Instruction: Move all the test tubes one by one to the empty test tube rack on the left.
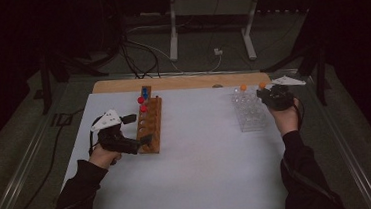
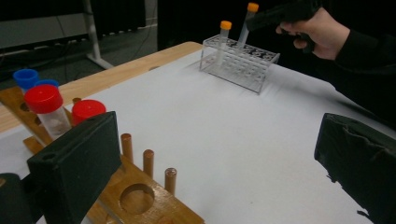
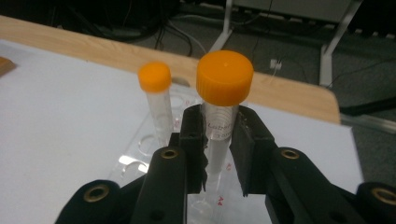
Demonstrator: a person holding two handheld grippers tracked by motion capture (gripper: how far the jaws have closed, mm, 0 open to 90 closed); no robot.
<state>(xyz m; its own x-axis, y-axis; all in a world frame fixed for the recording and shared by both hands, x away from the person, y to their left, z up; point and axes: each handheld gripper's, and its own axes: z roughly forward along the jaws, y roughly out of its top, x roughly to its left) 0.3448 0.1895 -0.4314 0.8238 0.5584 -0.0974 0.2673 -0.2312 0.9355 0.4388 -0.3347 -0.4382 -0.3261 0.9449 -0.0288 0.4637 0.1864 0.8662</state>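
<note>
Right gripper view: right tool clamped on orange-capped tube over clear rack, just begun | second tube left there | left tool gapes, empty, at wooden rack on worktop

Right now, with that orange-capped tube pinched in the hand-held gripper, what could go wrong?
1. The right hand-held gripper holds the tube just below its cap, so it may swing or slip.
2. The tube looks tilted and could catch the clear rack and drag it.
3. The second orange-capped tube stands close by and could get bumped.
</note>
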